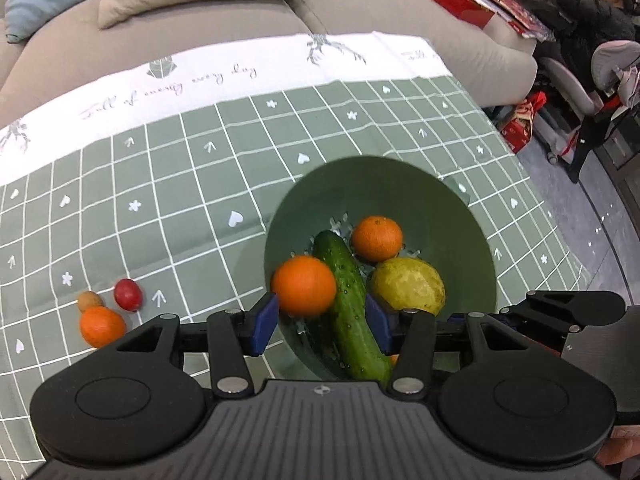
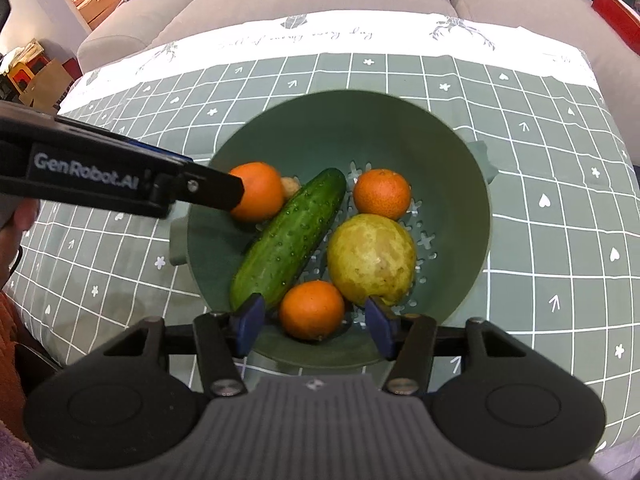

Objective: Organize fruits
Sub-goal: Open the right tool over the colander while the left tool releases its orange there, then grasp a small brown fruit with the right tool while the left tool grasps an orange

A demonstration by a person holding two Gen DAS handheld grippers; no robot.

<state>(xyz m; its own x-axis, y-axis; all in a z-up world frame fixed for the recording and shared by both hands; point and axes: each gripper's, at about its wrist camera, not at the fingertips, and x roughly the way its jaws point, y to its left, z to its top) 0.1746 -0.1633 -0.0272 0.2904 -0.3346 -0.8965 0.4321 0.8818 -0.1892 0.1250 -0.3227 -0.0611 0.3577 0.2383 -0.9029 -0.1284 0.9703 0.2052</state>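
Your left gripper [image 1: 320,320] hangs over the near-left rim of the green colander bowl [image 1: 400,184], its blue fingers [image 1: 264,322] spread wide with an orange [image 1: 304,286] between them; the left pad looks to touch the fruit, but a clear gap and the cucumber [image 1: 352,308] separate it from the right pad, so you cannot tell from this view whether the orange is gripped or simply lying there. In the right wrist view that same orange [image 2: 258,192] sits at the bowl's far left, beside the tip of your left gripper, with a small tan fruit [image 2: 290,186] tucked just behind it. Your right gripper [image 2: 312,326] is at the near rim of the bowl [image 2: 460,160], fingers [image 2: 250,320] spread apart and holding nothing, framing a second orange [image 2: 312,310] low in the bowl. The cucumber lies diagonally across the middle, a yellow-green pear [image 2: 372,258] rests to its right, and a third orange [image 2: 382,194] sits at the far right. On the green checked tablecloth [image 1: 160,184], well left of the bowl, remain an orange [image 1: 102,326], a small red fruit [image 1: 128,294] and a small brown one [image 1: 90,301], clustered together.
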